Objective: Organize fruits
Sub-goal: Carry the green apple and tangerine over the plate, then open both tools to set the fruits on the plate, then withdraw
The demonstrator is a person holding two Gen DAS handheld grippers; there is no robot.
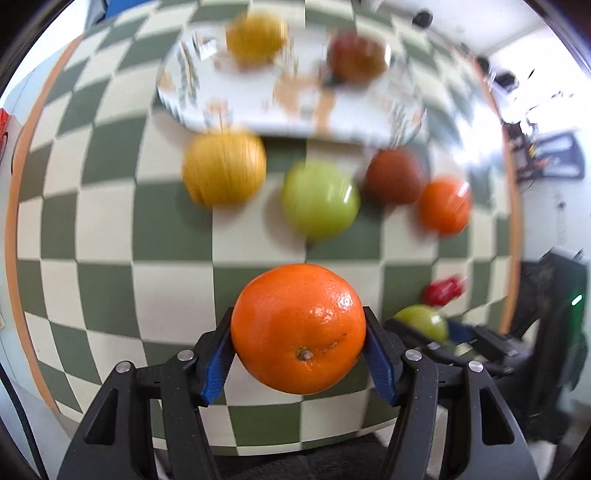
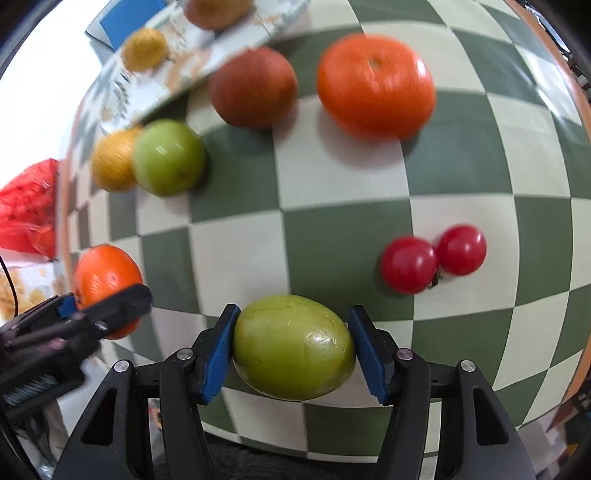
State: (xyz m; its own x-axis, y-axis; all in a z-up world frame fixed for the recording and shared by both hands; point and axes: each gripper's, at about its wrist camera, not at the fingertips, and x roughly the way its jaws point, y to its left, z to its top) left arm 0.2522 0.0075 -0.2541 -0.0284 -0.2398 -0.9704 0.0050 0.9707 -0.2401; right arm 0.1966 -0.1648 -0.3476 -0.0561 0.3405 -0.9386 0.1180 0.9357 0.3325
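My left gripper (image 1: 298, 345) is shut on an orange (image 1: 298, 328), held above the checkered cloth; it also shows in the right wrist view (image 2: 105, 277). My right gripper (image 2: 293, 350) is shut on a green fruit (image 2: 293, 347), also seen in the left wrist view (image 1: 424, 321). On the cloth lie a yellow fruit (image 1: 223, 168), a green apple (image 1: 319, 199), a brown-red fruit (image 1: 393, 177), an orange (image 1: 445, 206) and two red tomatoes (image 2: 434, 258). A patterned plate (image 1: 258, 110) at the far side holds a yellow fruit (image 1: 256, 37) and a reddish fruit (image 1: 354, 55).
The round table has an orange rim (image 1: 11, 221) under the green and cream checkered cloth (image 2: 332, 229). A red bag (image 2: 26, 206) lies off the left side. A blue box (image 2: 129, 16) sits behind the plate.
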